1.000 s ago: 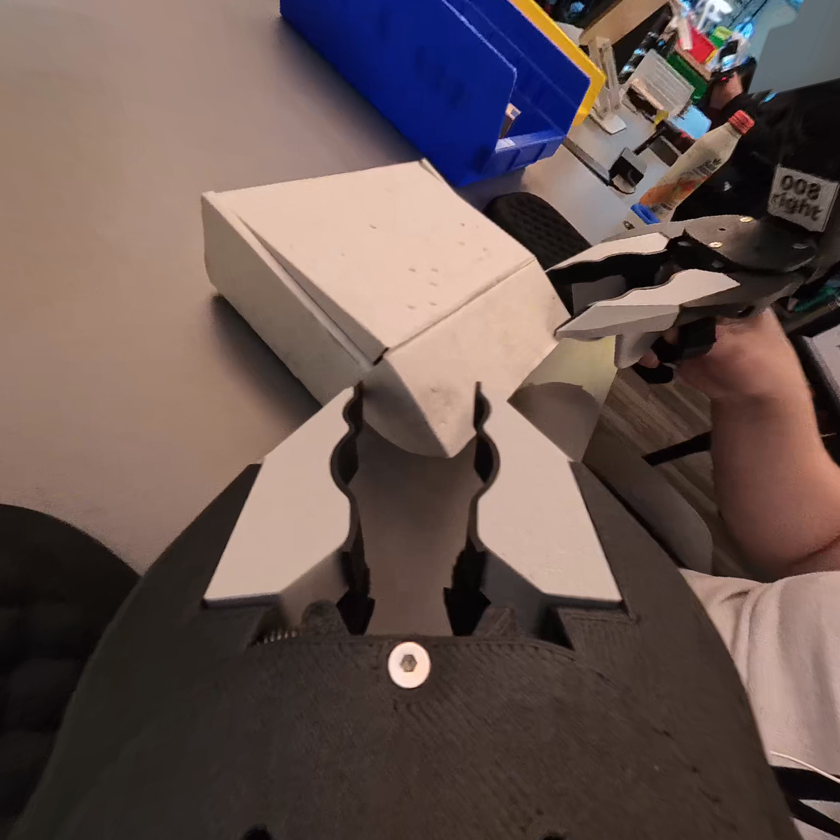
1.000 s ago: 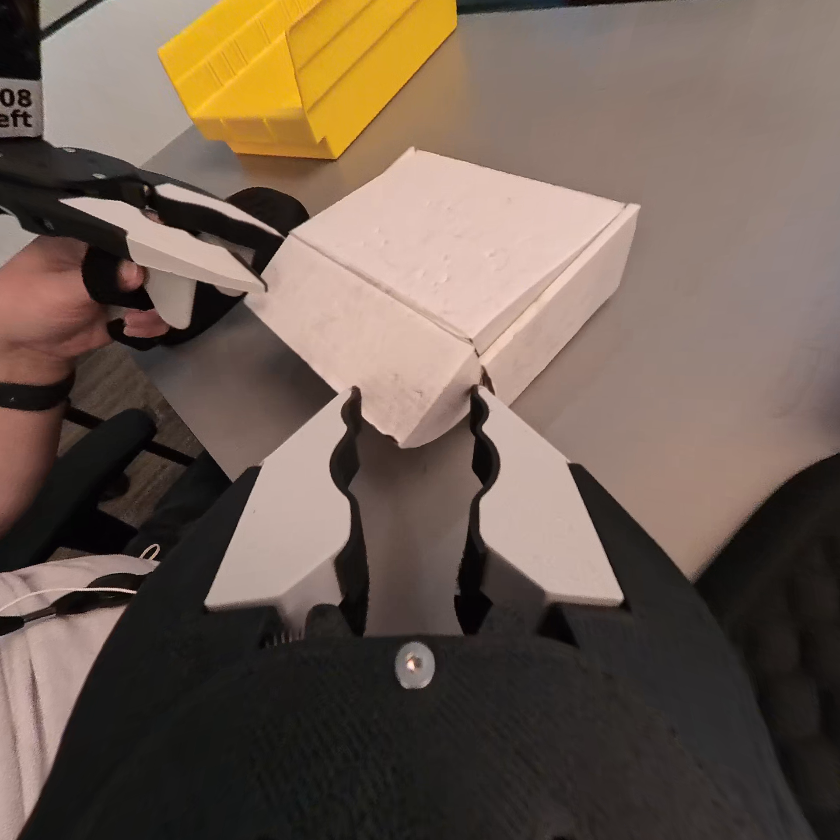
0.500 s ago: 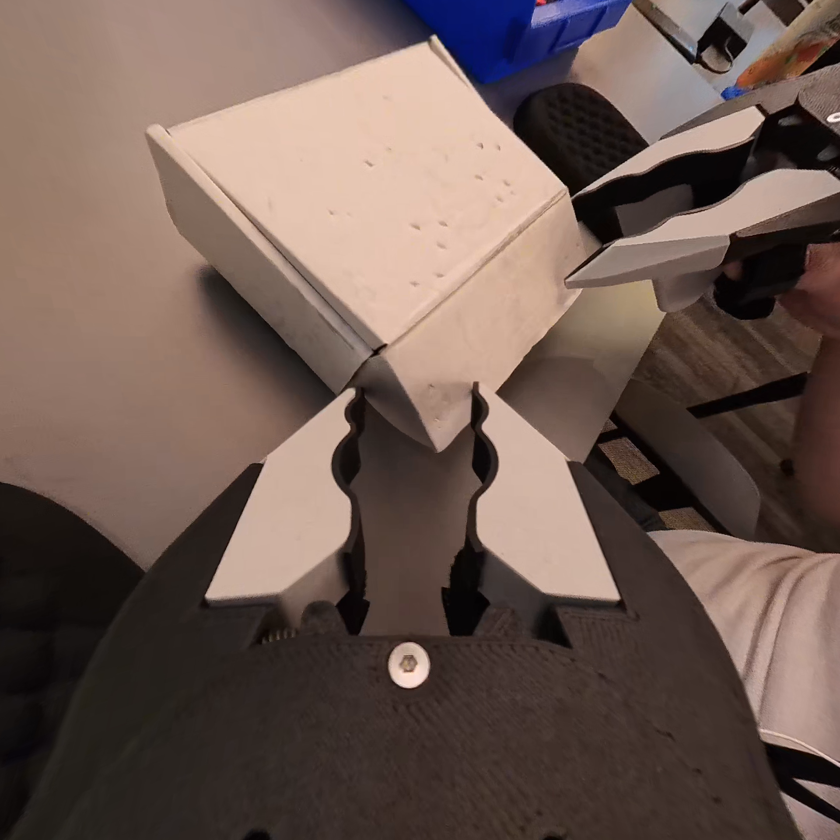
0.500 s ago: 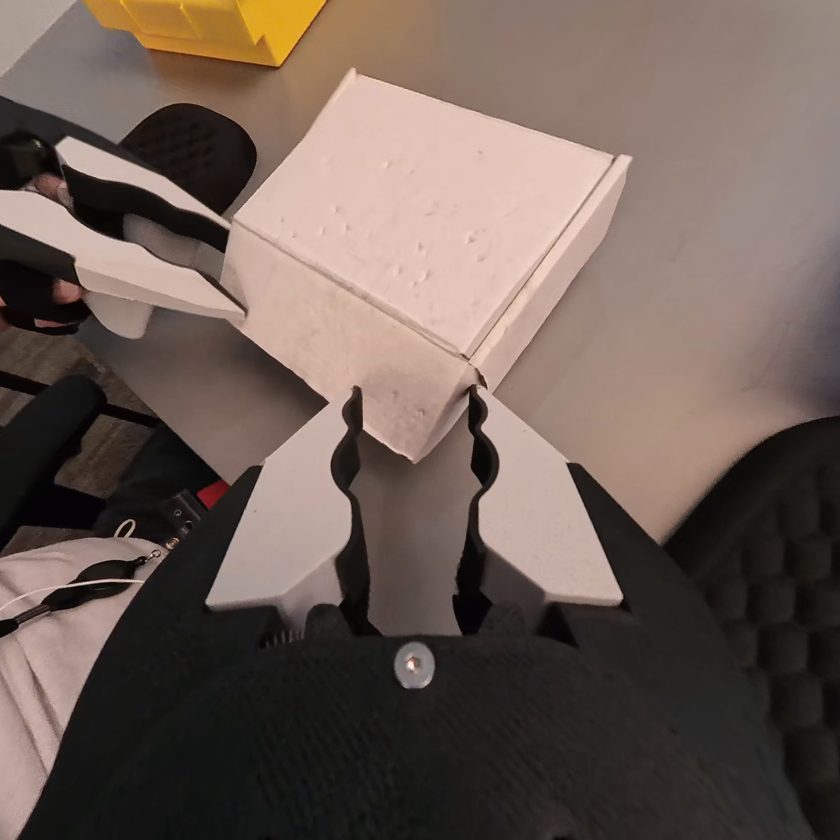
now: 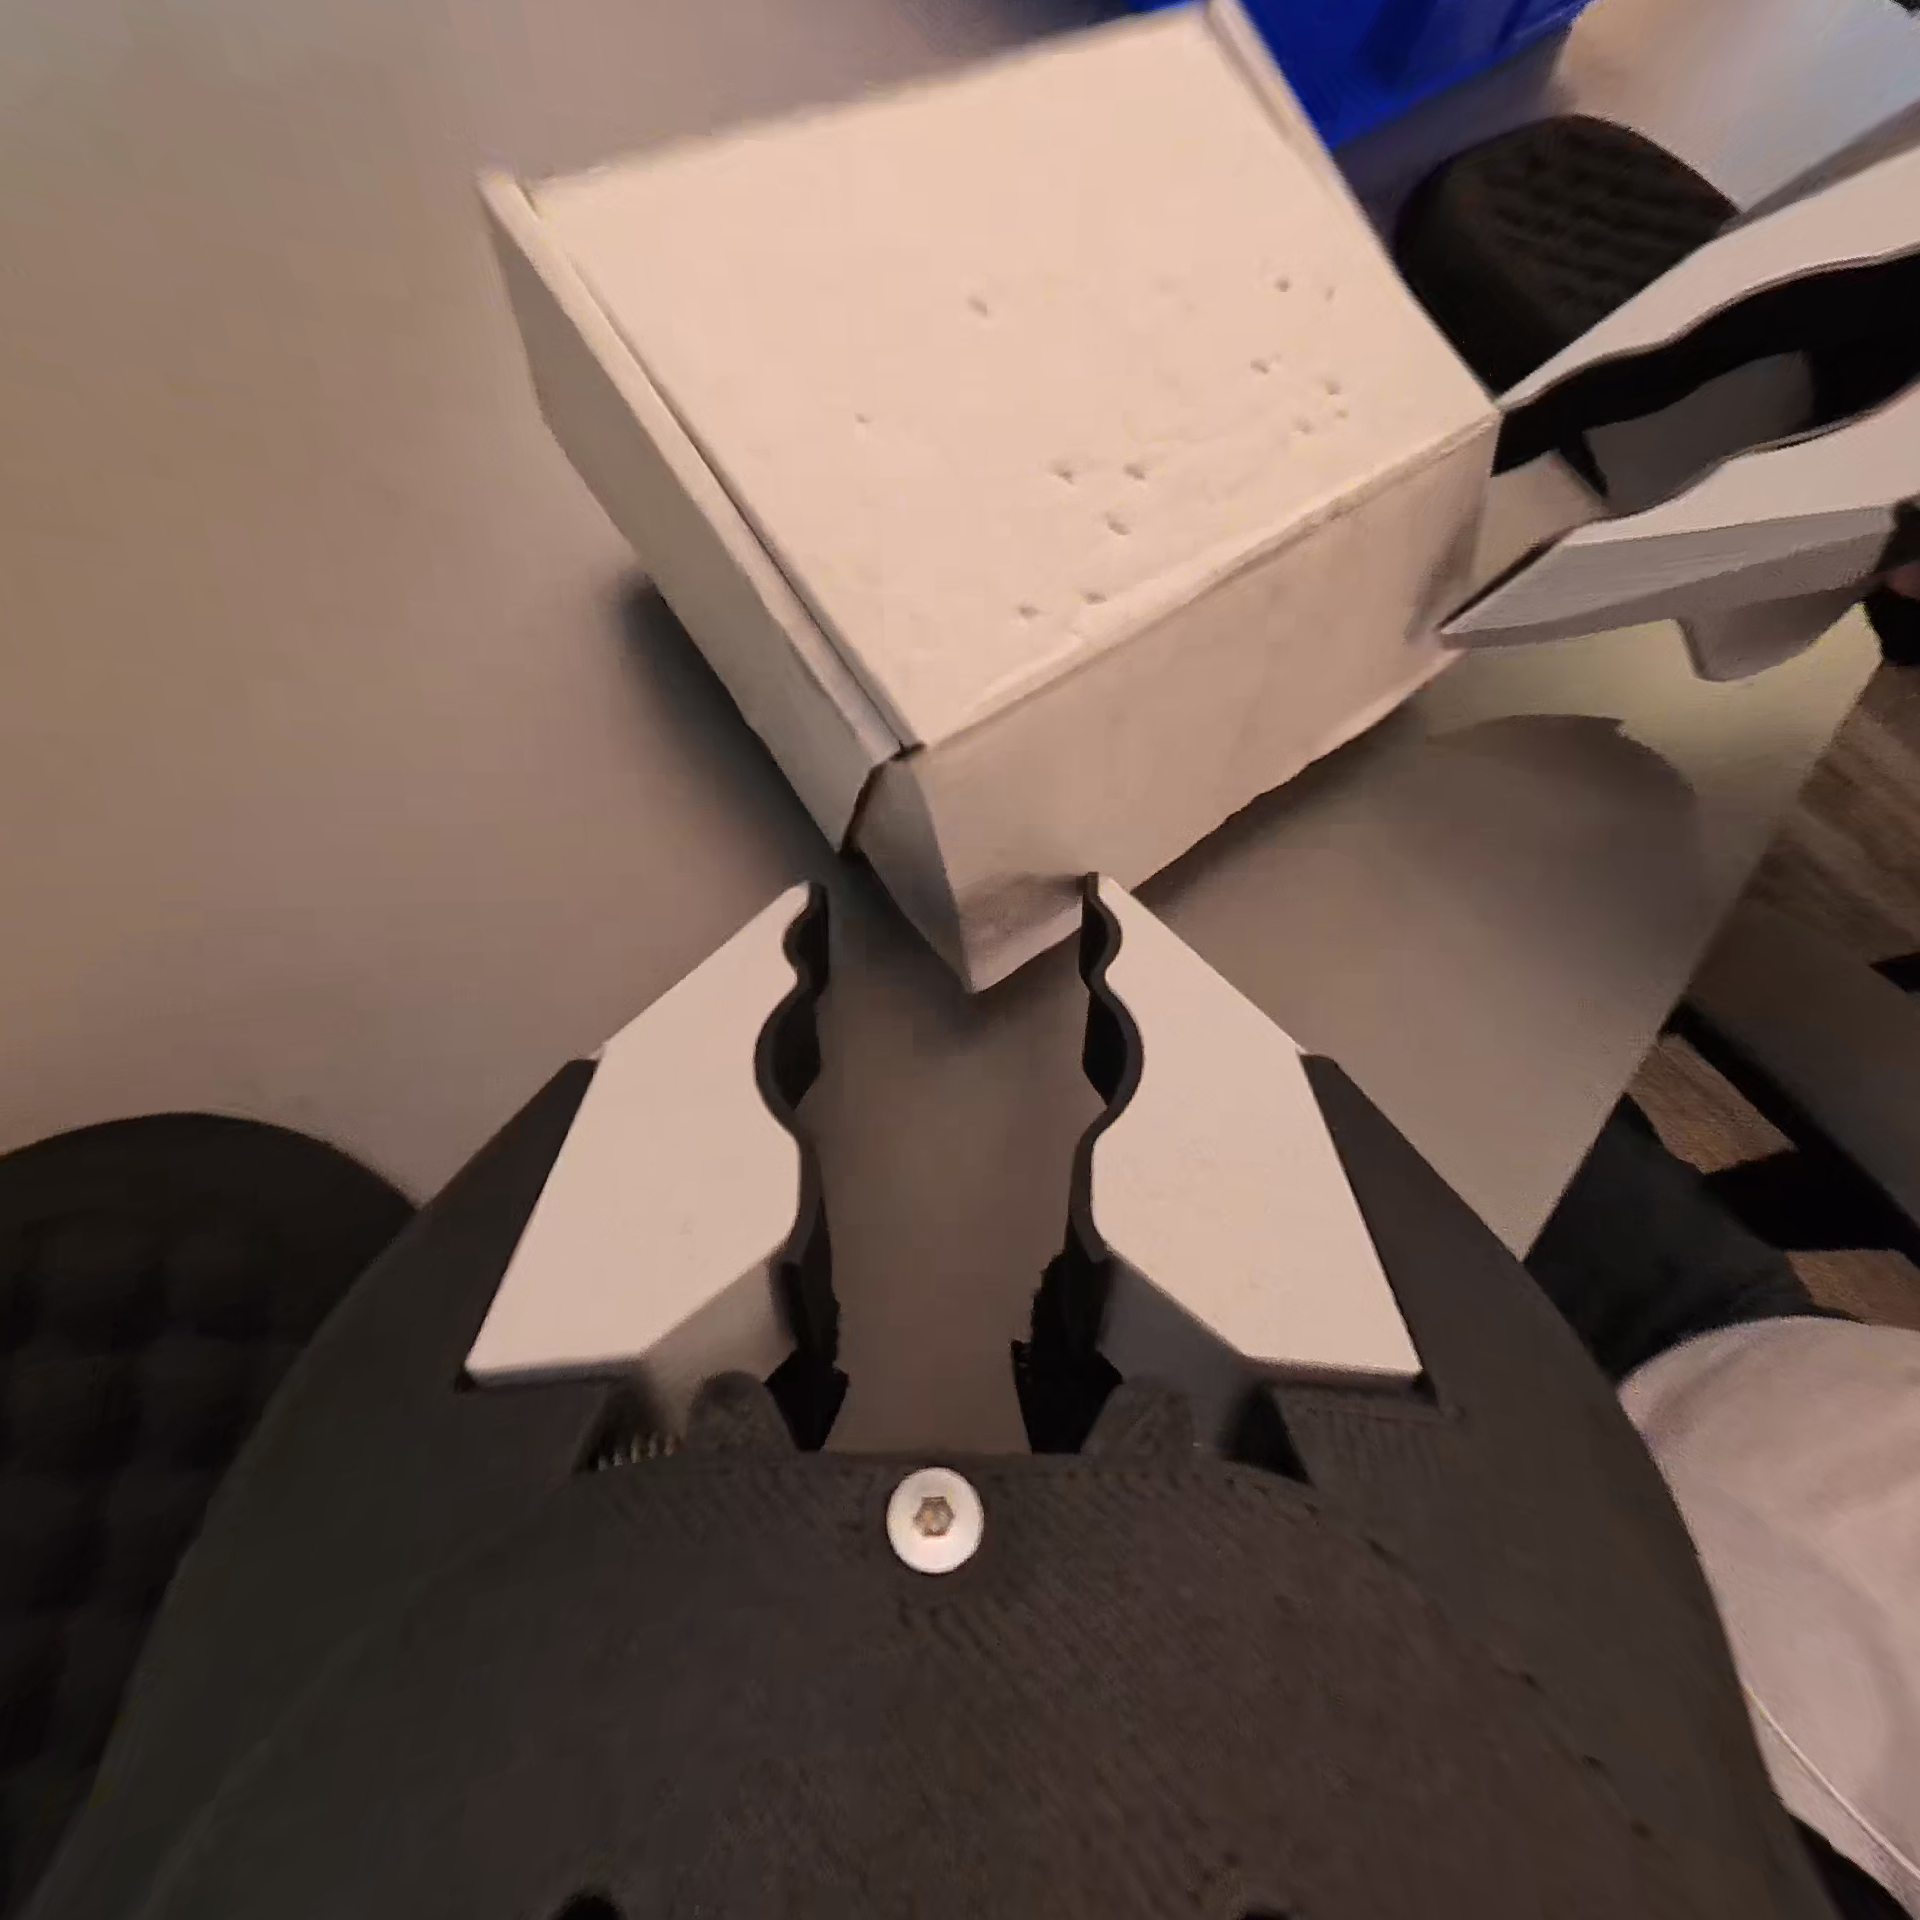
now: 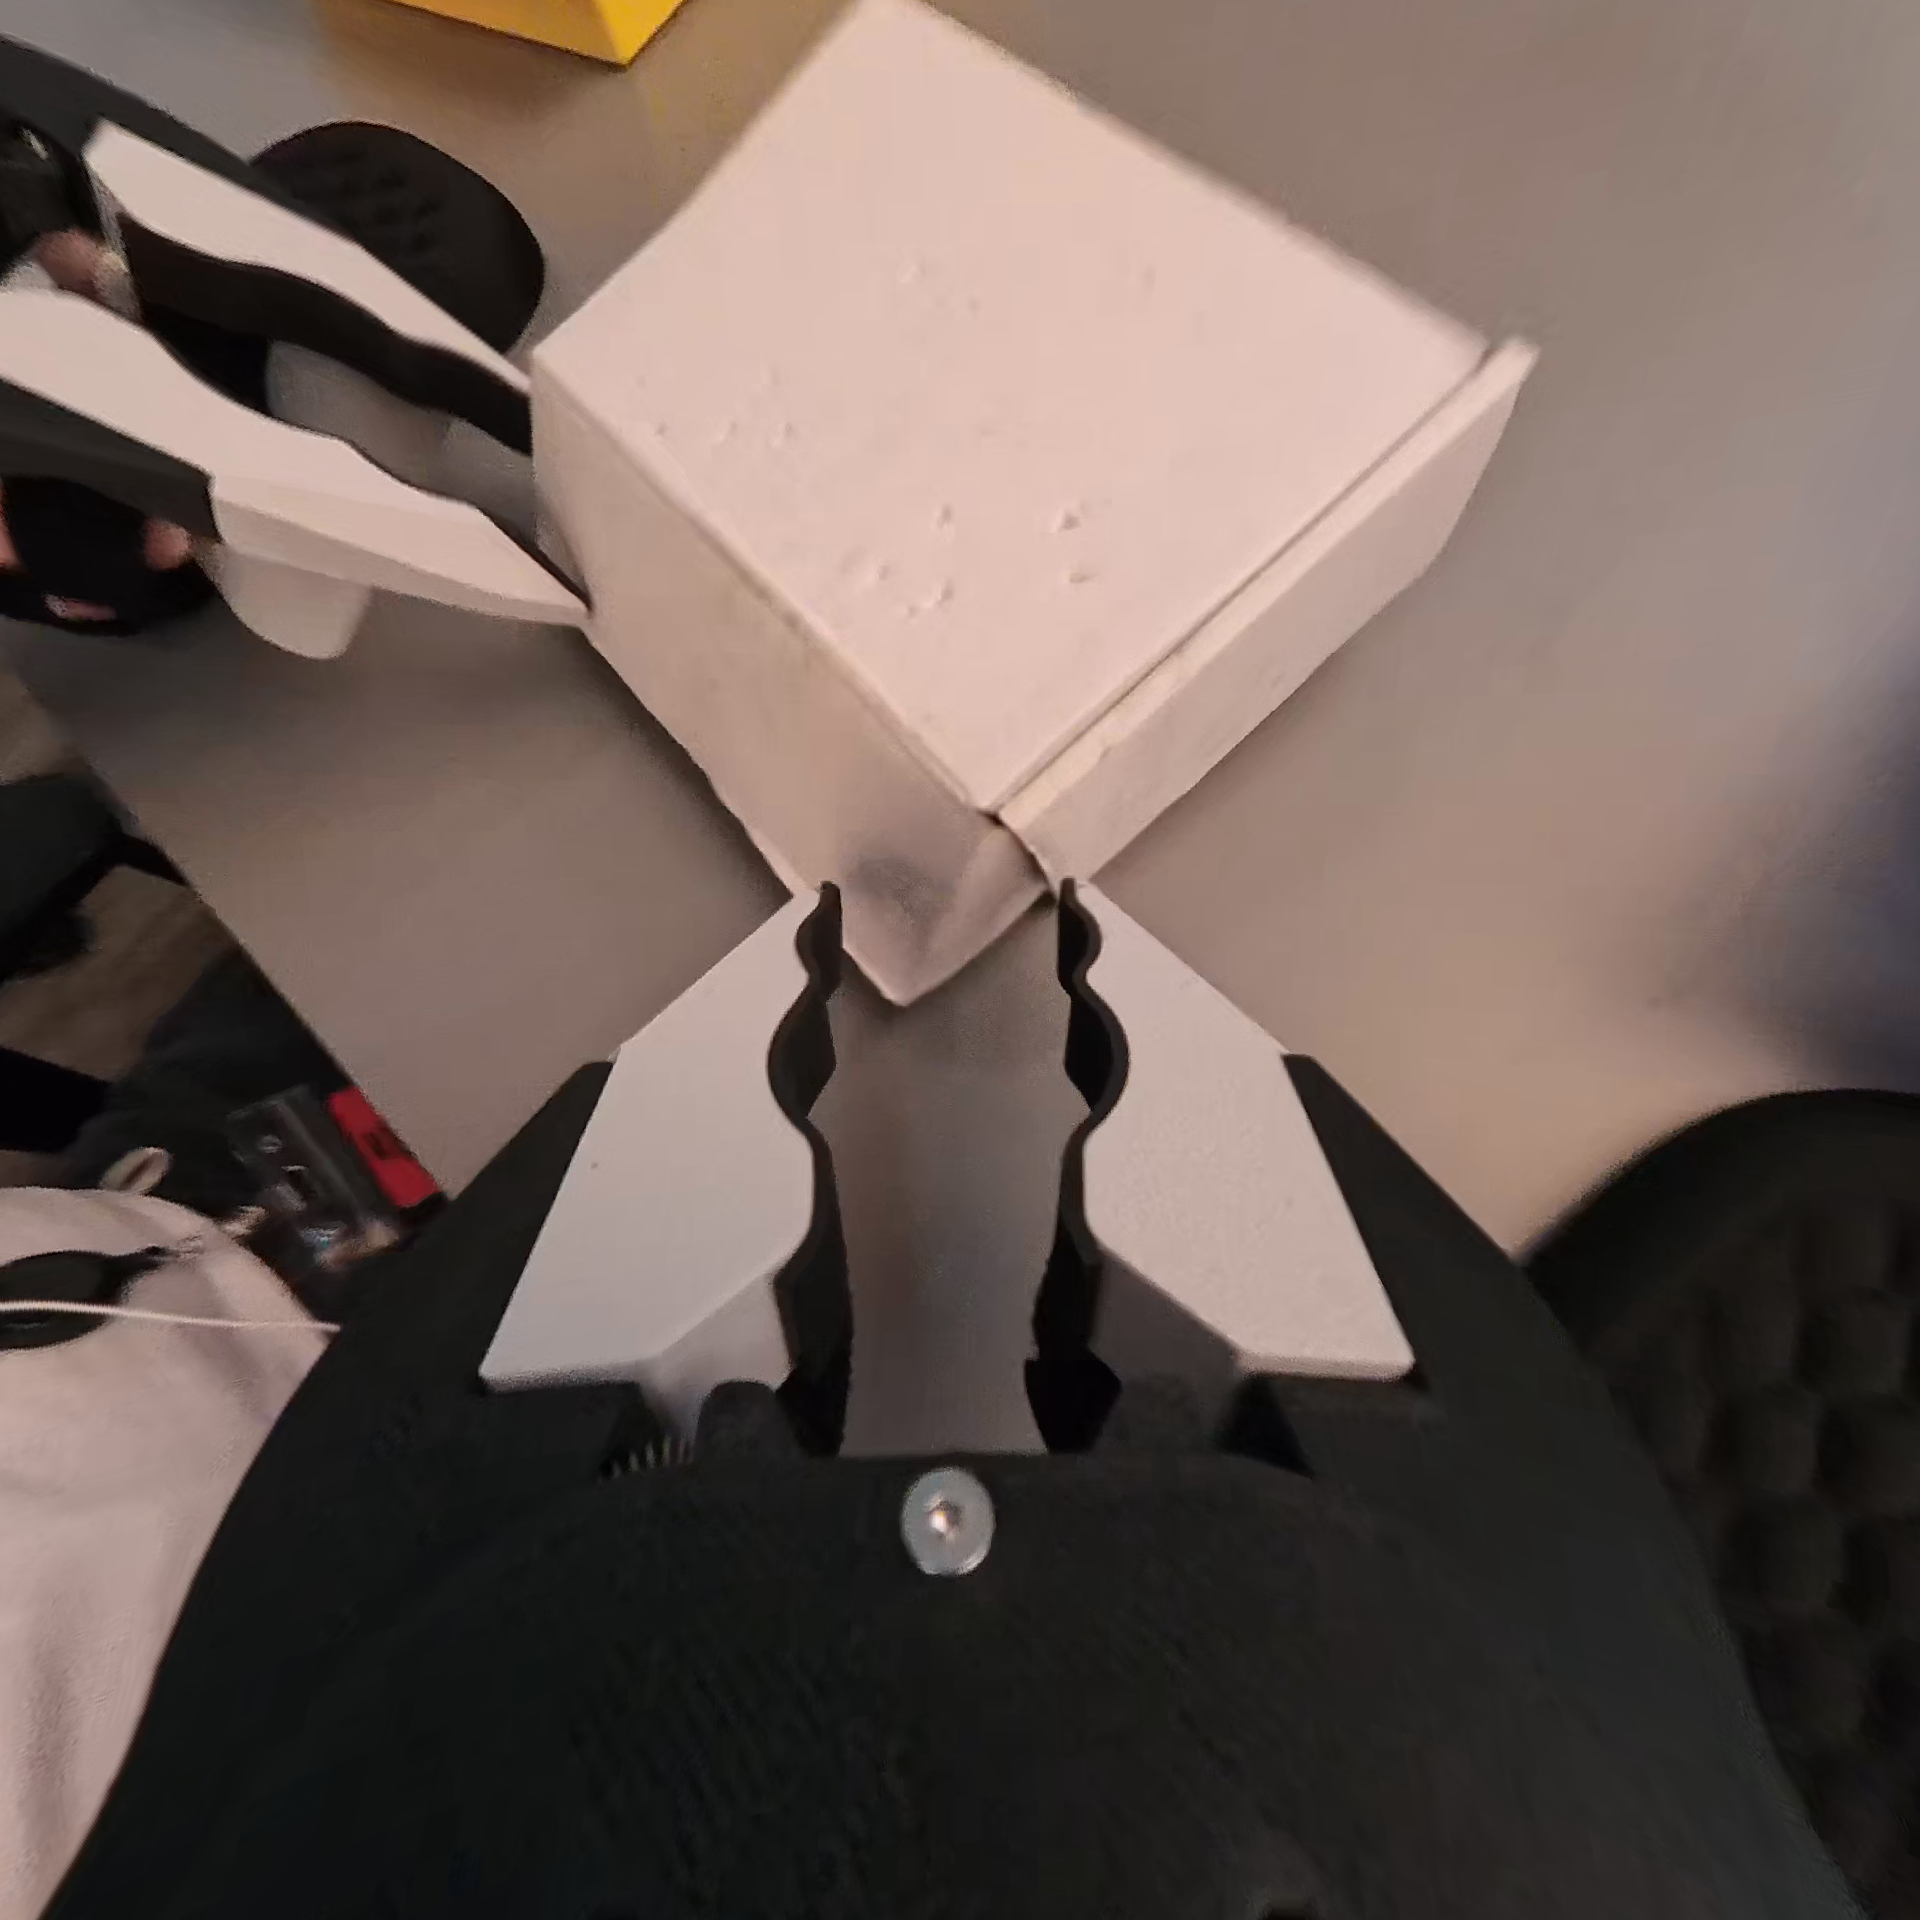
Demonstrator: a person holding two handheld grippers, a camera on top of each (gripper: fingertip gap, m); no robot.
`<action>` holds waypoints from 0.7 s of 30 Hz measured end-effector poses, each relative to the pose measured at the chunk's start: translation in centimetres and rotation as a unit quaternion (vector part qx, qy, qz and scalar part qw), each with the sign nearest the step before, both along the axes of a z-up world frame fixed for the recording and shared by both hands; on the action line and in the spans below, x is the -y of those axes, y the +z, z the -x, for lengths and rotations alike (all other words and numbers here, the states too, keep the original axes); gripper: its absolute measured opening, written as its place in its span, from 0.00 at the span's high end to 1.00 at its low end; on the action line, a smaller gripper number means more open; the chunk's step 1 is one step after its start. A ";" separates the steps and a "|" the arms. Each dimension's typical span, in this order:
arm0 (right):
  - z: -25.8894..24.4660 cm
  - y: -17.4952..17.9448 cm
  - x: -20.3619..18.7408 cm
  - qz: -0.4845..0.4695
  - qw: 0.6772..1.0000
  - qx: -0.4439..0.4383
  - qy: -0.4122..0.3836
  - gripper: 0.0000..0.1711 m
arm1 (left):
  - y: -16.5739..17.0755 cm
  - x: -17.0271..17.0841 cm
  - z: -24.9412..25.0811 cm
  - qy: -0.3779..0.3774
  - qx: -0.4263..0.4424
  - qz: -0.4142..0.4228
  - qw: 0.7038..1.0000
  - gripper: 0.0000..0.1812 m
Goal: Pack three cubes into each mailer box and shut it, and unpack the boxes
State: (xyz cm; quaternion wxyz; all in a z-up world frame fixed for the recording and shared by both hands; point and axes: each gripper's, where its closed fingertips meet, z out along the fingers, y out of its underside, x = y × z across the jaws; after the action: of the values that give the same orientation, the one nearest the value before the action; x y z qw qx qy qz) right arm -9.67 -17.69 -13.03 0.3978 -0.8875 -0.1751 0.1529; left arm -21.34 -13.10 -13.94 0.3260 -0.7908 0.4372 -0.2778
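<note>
A white mailer box (image 5: 987,436) sits on the grey table (image 5: 260,520) with its lid folded down flat and its front flap hanging down the front wall. My left gripper (image 5: 951,904) is open, and the box's near left front corner sits between its fingertips. My right gripper (image 6: 945,894) is open around the other front corner of the box (image 6: 987,447). Each gripper also shows in the other's view, the right one (image 5: 1481,520) and the left one (image 6: 556,499), both open at the flap's ends. No cubes are visible.
A blue bin (image 5: 1403,62) and a yellow bin (image 6: 582,21) stand behind the box. A black chair armrest (image 5: 1558,218) sits just beyond the table's edge. Black padded chair parts (image 5: 156,1351) flank the person's white shirt (image 6: 104,1455).
The slanted front flap has come down to lie against the box's front, and the lid now lies flat. Both grippers have moved down with the flap corners and stayed open.
</note>
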 end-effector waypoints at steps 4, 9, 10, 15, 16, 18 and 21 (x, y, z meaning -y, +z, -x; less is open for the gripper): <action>-2.9 3.2 -1.1 -0.069 0.991 0.104 0.046 0.70 | 1.7 -1.2 0.3 0.023 0.025 -0.025 0.999 0.69; -3.9 9.9 -9.5 -0.199 0.948 0.202 0.147 0.70 | 7.2 0.4 -0.5 0.046 0.086 -0.050 0.994 0.70; -3.9 9.2 -11.4 -0.186 0.935 0.241 0.182 0.70 | 8.2 1.0 -1.0 0.047 0.096 -0.063 0.992 0.64; -4.1 1.7 -16.4 0.008 0.906 0.287 0.311 0.71 | 4.2 1.8 -2.9 0.058 -0.023 -0.100 0.993 0.50; -4.1 0.7 -16.0 0.035 0.898 0.289 0.329 0.71 | 3.5 1.8 -3.2 0.059 -0.029 -0.104 0.992 0.51; -3.9 -0.4 -14.6 0.069 0.887 0.291 0.351 0.73 | 2.5 1.4 -3.2 0.067 -0.036 -0.117 0.990 0.50; -3.0 -1.1 -11.3 0.100 0.883 0.266 0.374 0.67 | 2.2 0.6 -2.1 0.059 -0.051 -0.126 0.989 0.47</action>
State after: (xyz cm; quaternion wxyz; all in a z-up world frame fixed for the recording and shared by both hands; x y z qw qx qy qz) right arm -6.62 -6.41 -14.11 0.1585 -0.7988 -0.5767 0.0652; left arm -19.24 -13.73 -11.73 0.4159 -0.7811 0.4373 -0.1602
